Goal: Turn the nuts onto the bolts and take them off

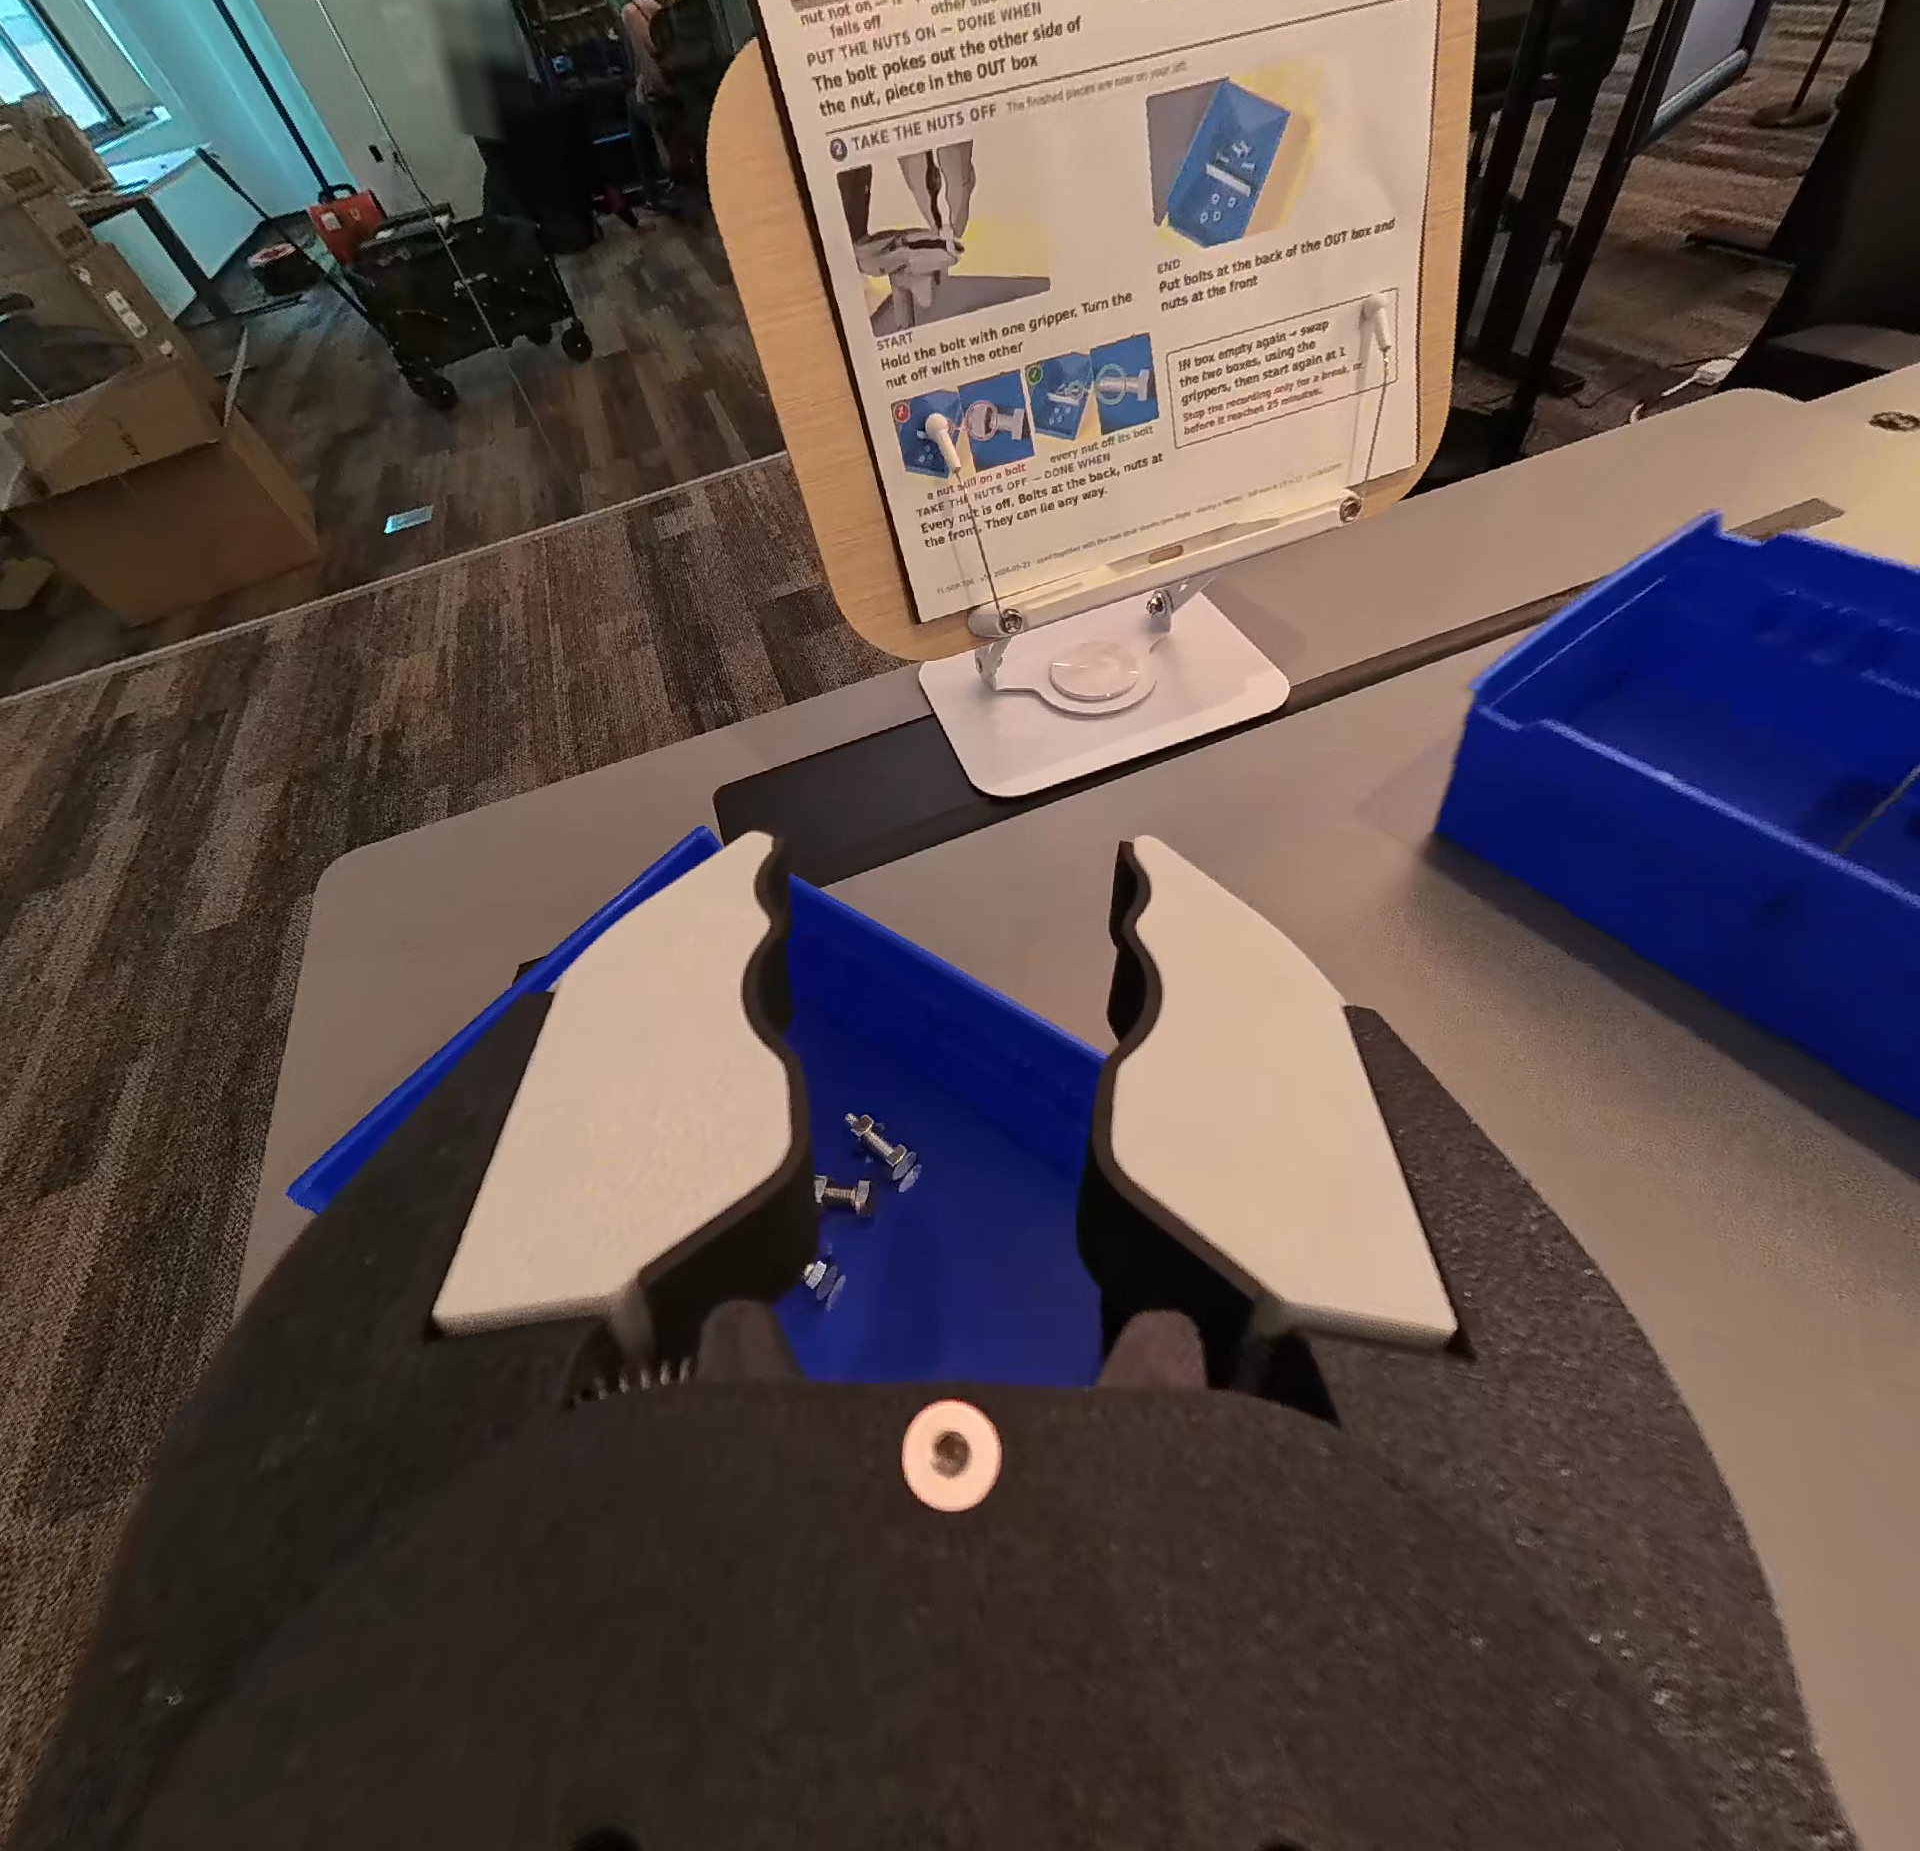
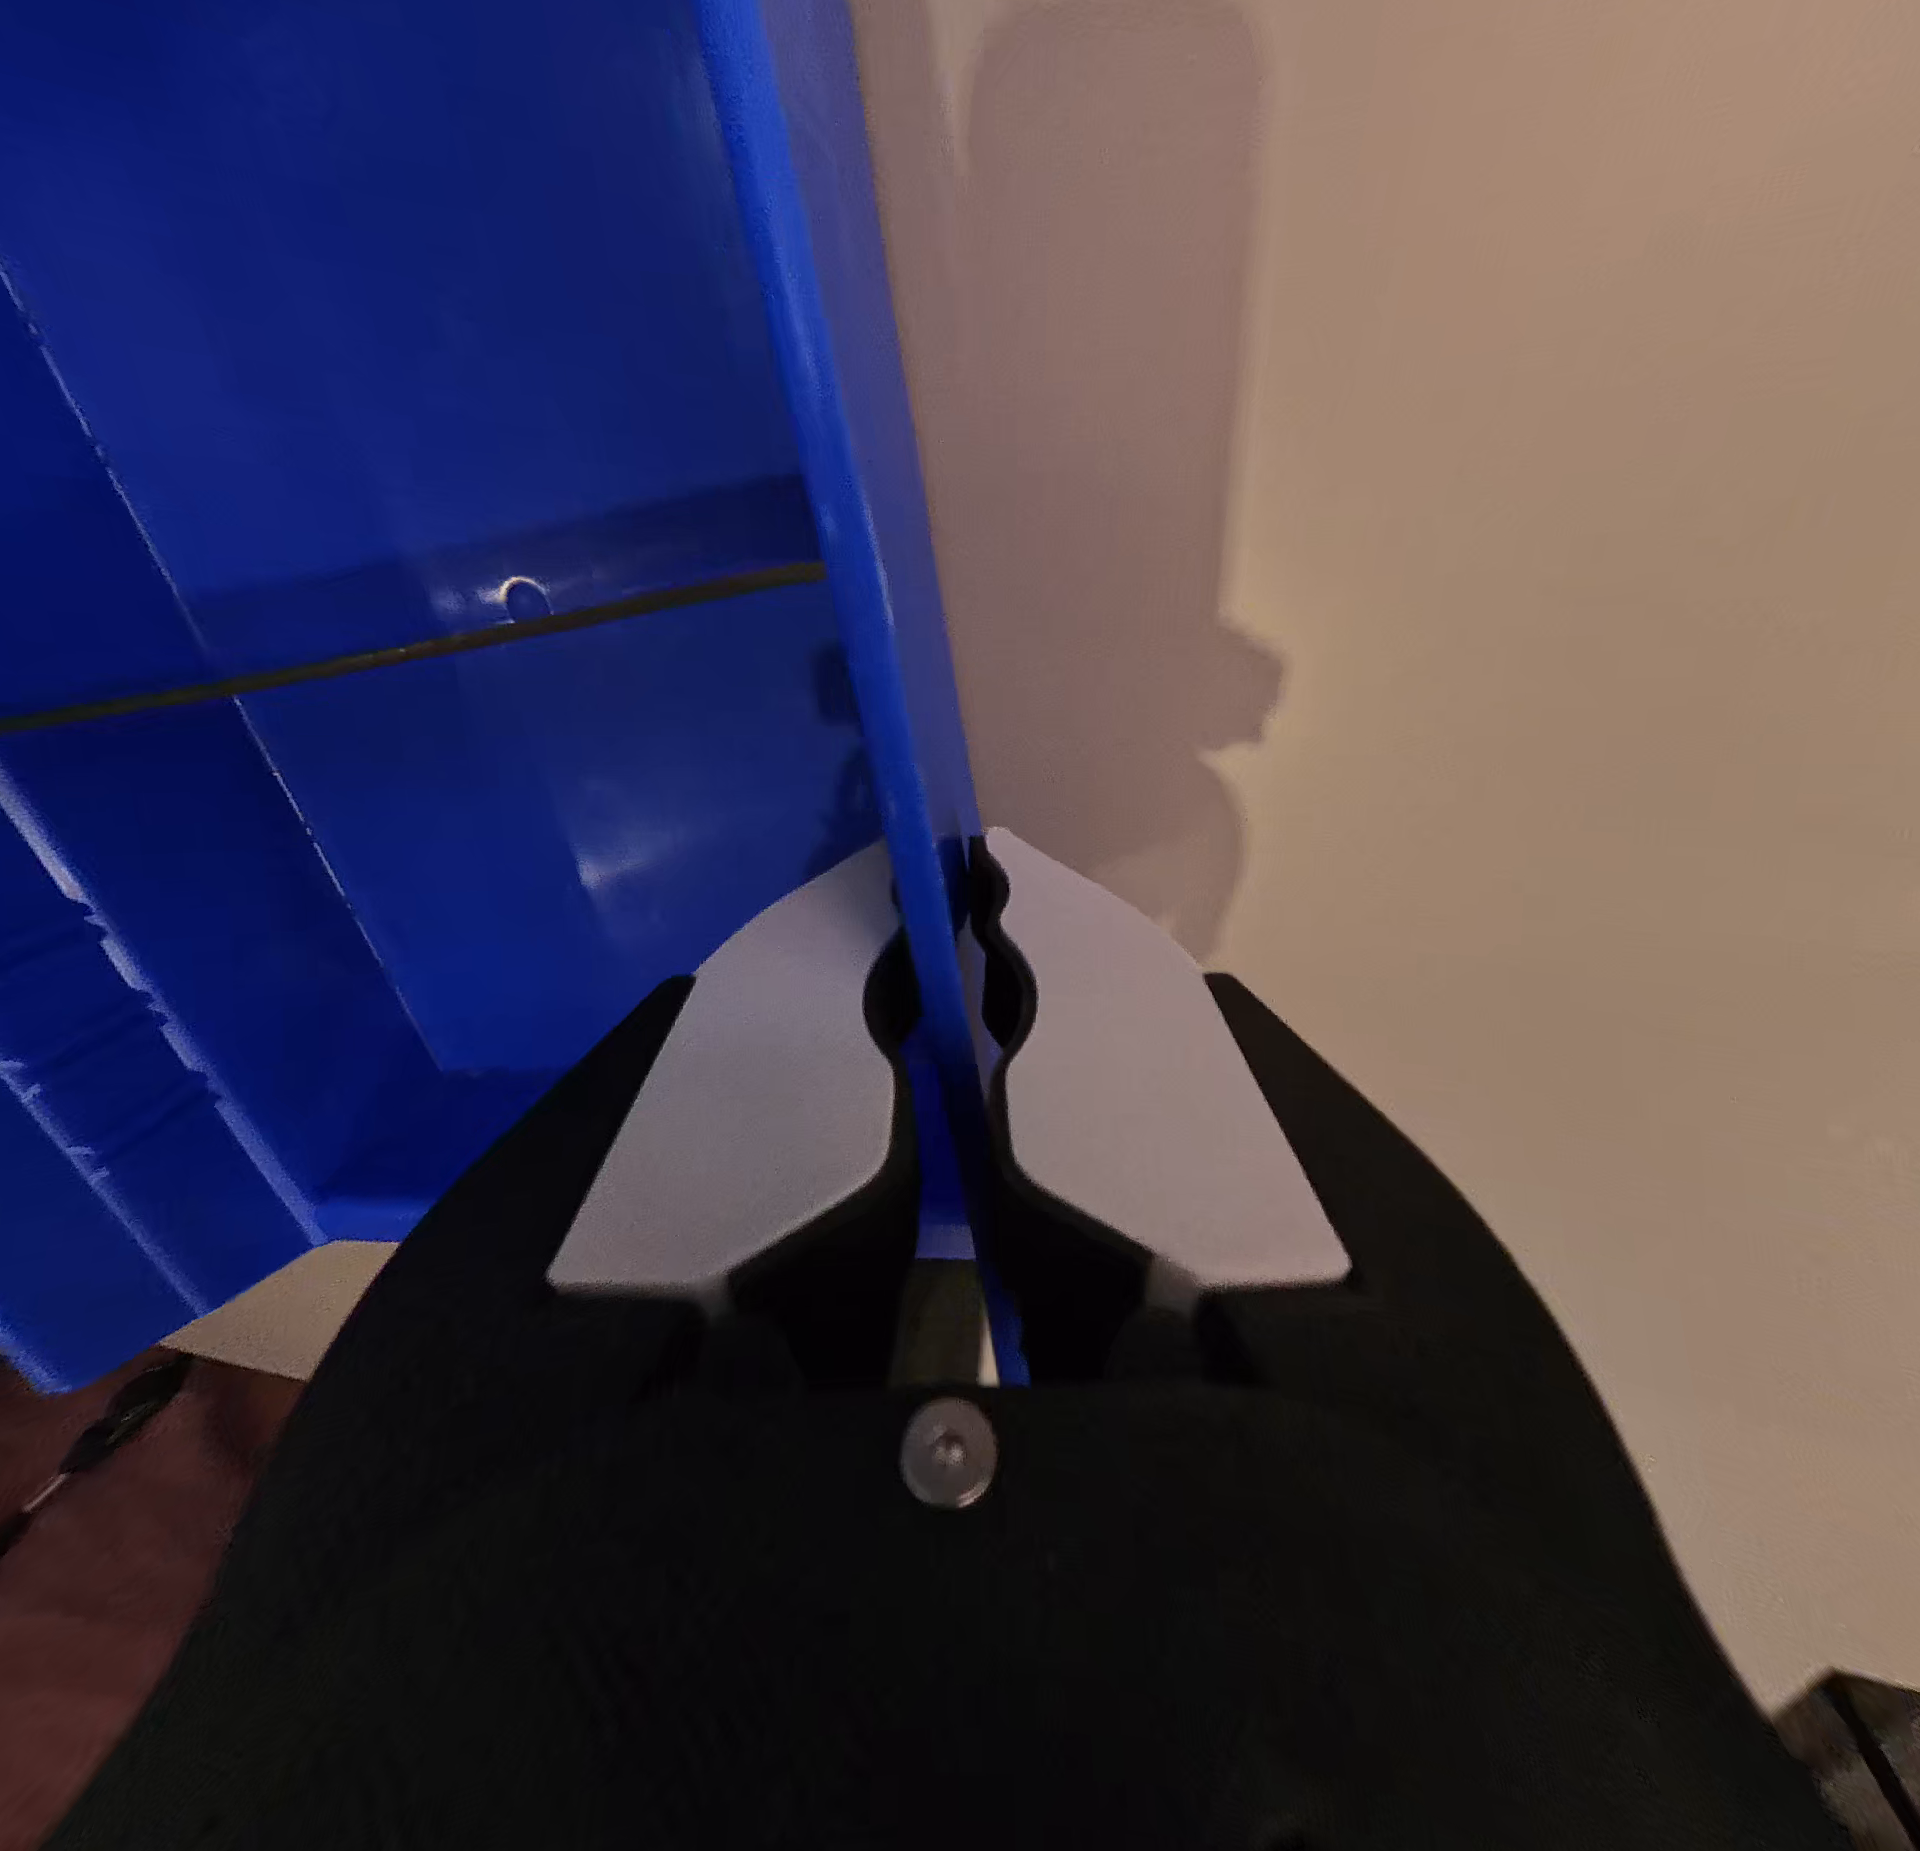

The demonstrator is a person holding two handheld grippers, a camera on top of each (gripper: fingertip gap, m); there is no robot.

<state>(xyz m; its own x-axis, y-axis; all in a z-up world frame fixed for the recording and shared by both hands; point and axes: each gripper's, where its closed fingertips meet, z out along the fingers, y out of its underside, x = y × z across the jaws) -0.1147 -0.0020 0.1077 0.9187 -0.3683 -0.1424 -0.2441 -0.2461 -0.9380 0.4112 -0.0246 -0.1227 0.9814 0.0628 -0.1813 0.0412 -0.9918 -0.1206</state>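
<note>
Though half-hidden by the left claw [image 1: 945,871], perhaps three bolts [image 1: 881,1147].

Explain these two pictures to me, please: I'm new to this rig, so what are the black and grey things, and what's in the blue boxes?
Each picture comes from a camera mounted on a hand-held tool, looking forward along its two fingers. The black and grey shapes are the tongs.

Left wrist view: the left tongs are open and empty, hovering over a blue box on the grey table. A few small bolts lie in it; at least one appears to carry a nut. Behind stands an instruction sheet on a stand. A second blue box sits to the right.

Right wrist view: the right tongs are shut on the side wall of a blue box, probably that second one. No hardware shows in the part visible.
</note>
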